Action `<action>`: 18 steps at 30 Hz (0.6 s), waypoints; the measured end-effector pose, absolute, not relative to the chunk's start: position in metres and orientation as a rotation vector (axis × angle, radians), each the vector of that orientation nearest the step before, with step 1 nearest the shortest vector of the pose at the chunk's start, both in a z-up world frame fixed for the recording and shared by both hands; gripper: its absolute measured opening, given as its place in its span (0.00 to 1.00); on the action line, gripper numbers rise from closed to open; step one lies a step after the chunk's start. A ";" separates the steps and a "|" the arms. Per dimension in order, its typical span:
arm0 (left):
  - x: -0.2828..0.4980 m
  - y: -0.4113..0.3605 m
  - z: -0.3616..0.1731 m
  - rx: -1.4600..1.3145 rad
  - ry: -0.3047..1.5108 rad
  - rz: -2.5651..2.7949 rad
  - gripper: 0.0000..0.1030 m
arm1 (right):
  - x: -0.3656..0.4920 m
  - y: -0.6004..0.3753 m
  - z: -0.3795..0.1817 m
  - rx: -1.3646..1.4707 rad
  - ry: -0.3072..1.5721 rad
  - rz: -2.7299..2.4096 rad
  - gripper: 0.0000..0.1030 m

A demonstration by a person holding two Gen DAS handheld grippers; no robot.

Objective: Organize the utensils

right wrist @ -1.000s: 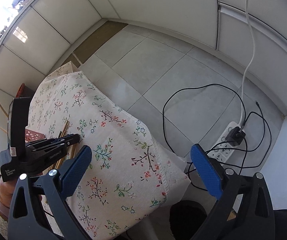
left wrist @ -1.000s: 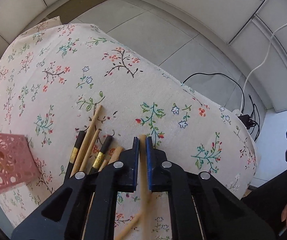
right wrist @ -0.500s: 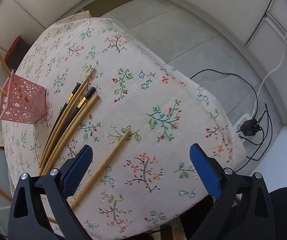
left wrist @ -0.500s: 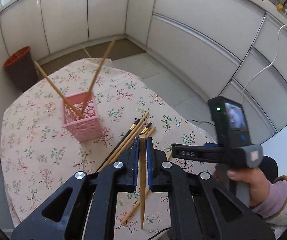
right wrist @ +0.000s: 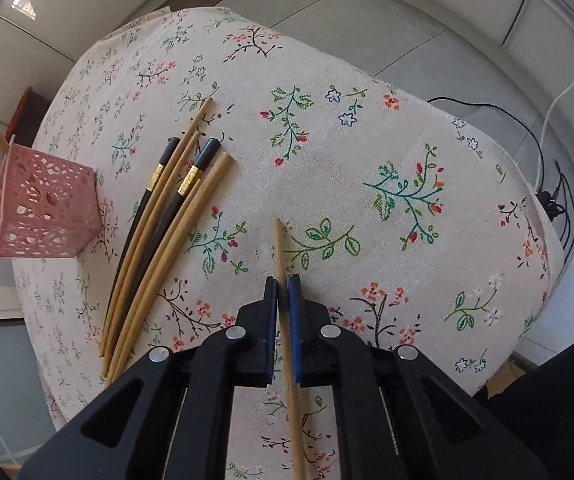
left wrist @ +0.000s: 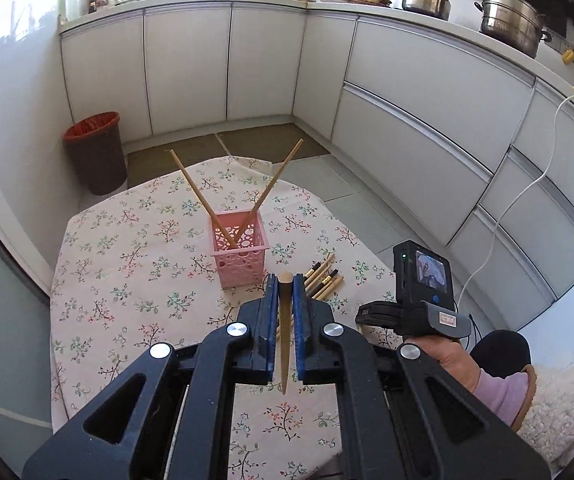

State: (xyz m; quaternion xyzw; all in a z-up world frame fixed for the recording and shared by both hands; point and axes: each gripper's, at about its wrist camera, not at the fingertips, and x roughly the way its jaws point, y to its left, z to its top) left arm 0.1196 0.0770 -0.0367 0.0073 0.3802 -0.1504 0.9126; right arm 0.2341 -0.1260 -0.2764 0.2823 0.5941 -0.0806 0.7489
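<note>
Chopsticks dominate: the left gripper [left wrist: 285, 280] pinches one wooden chopstick [left wrist: 284, 332] above the floral tablecloth [left wrist: 135, 280], just short of the perforated pink plastic basket [left wrist: 239, 258] holding two sticks. Nearer the cloth's rounded edge, the right gripper [right wrist: 283, 280] clamps another bamboo chopstick [right wrist: 281, 248] beside the loose bundle [right wrist: 159, 232].

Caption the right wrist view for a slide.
Right gripper clamps one wooden chopstick beside loose chopsticks and pink holder.

Left gripper [left wrist: 285, 292] jaws clamped — raised, level. Right gripper [right wrist: 283, 292] jaws clamped too — angled steeply downward.
</note>
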 end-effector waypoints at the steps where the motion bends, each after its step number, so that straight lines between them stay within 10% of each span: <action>1: 0.118 0.079 -0.034 0.012 0.779 -0.304 0.06 | 0.230 -0.129 -0.268 0.611 1.278 -0.158 0.06; 18: 0.133 0.076 0.034 -0.050 0.683 -0.234 0.06 | 0.198 -0.146 -0.004 0.433 0.797 0.173 0.06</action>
